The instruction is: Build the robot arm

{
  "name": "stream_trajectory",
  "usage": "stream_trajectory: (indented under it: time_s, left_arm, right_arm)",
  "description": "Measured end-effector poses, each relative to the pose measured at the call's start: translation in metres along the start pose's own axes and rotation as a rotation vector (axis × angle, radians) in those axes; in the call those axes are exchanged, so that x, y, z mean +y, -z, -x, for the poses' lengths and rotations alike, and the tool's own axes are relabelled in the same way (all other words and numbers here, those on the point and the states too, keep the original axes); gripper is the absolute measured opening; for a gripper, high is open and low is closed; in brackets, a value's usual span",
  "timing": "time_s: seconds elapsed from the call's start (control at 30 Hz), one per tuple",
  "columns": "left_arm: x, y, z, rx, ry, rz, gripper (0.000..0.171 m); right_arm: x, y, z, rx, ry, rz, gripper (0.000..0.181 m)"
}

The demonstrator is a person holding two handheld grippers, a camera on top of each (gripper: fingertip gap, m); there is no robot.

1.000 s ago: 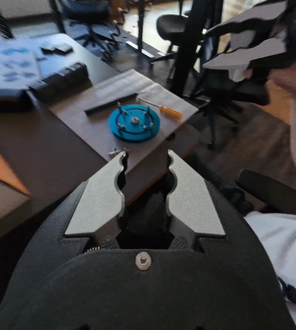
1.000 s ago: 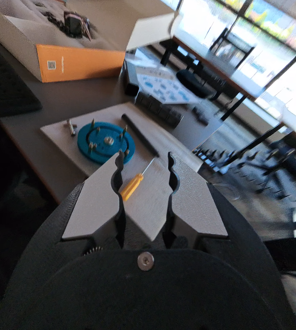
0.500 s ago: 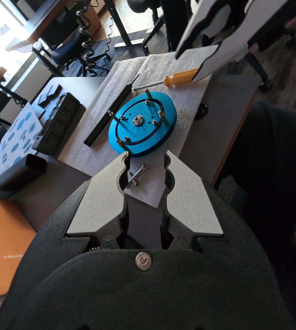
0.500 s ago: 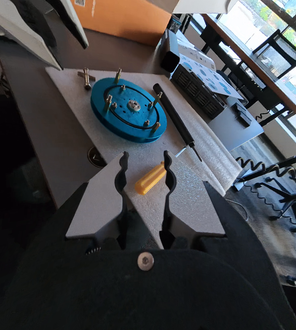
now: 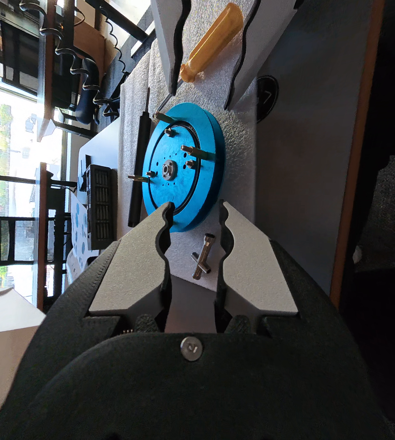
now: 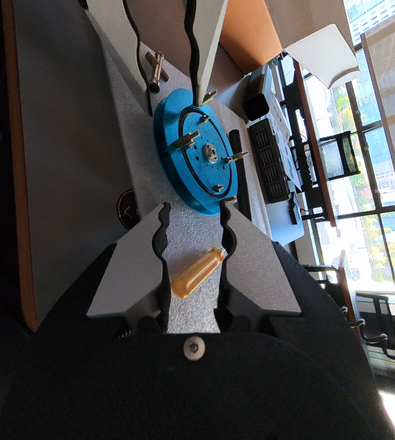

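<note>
A blue disc (image 5: 187, 166) with a black ring and several brass standoffs lies on a grey foam sheet (image 5: 237, 147); it also shows in the right wrist view (image 6: 201, 157). My left gripper (image 5: 195, 206) is open, its jaws on either side of a small metal cross wrench (image 5: 202, 258). My right gripper (image 6: 192, 207) is open, its jaws on either side of the orange-handled screwdriver (image 6: 197, 271). Each gripper faces the other across the disc. The right gripper (image 5: 202, 100) shows in the left wrist view, the left gripper (image 6: 173, 108) in the right wrist view.
A black rod (image 5: 138, 166) lies on the foam beyond the disc. A black bit case (image 6: 269, 164) and a printed sheet (image 6: 279, 114) lie farther back. An orange box (image 6: 246, 35) stands behind. The table's wooden edge (image 5: 353, 166) runs close by. Chairs and tables stand by the windows. The gap from one gripper's tips to the other's is roughly 8 cm.
Both grippers have rolled and come down close to the foam sheet. The left one now straddles the cross wrench, the right one the screwdriver handle. Both stay open.
</note>
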State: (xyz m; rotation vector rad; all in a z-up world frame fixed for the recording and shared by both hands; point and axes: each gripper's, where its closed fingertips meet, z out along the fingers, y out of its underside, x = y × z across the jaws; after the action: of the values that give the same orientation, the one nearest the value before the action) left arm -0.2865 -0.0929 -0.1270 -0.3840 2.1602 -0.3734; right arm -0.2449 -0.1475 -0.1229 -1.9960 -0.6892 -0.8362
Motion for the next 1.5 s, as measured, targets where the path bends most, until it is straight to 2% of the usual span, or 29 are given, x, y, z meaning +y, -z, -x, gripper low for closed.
stream_trajectory:
  time_s: [0.2,0.3,0.33,0.5,0.63,0.77,0.93,1.1,1.27,1.43,1.47,1.5]
  left_arm:
    - [-0.002,-0.006,-0.005,0.007,-0.015,0.010,0.026]
    - [-0.003,-0.007,-0.004,0.004,-0.012,0.002,0.025]
    - [-0.003,-0.007,-0.004,0.010,0.006,-0.003,0.025]
    - [-0.004,-0.003,0.006,0.023,0.141,-0.039,0.023]
    - [-0.003,0.002,0.020,0.008,0.238,-0.078,0.021]
    - [0.003,0.005,0.037,-0.045,0.297,-0.096,0.017]
    - [0.010,0.005,0.059,-0.121,0.332,-0.088,0.012]
    - [0.008,0.009,0.074,-0.053,0.498,-0.136,0.011]
    - [0.003,0.022,0.074,0.089,0.691,-0.236,0.011]
    - [0.018,0.023,0.067,0.124,0.783,-0.244,0.012]
    - [0.021,0.024,0.071,0.098,0.807,-0.253,0.014]
    - [0.022,0.029,0.081,0.052,0.846,-0.284,0.038]
  right_arm:
    - [-0.005,-0.011,-0.001,-0.003,0.124,0.002,0.039]
    - [-0.006,-0.016,0.001,0.001,0.174,0.009,0.028]
    - [-0.007,-0.017,0.003,-0.002,0.185,0.000,0.022]
    - [-0.018,-0.015,-0.015,0.048,0.179,-0.038,0.015]
    - [-0.029,-0.017,-0.032,-0.016,0.169,-0.066,0.014]
    - [-0.045,-0.023,-0.049,-0.153,0.114,-0.091,0.015]
    - [-0.053,-0.034,-0.070,-0.340,0.113,-0.048,0.014]
    - [-0.059,-0.040,-0.087,-0.561,0.121,0.036,0.014]
    - [-0.072,-0.035,-0.089,-0.804,0.087,0.086,0.013]
    - [-0.078,-0.049,-0.079,-0.903,0.073,0.119,0.014]
    - [-0.085,-0.050,-0.078,-0.916,0.050,0.095,0.013]
    - [-0.087,-0.052,-0.077,-0.926,0.039,0.089,0.013]
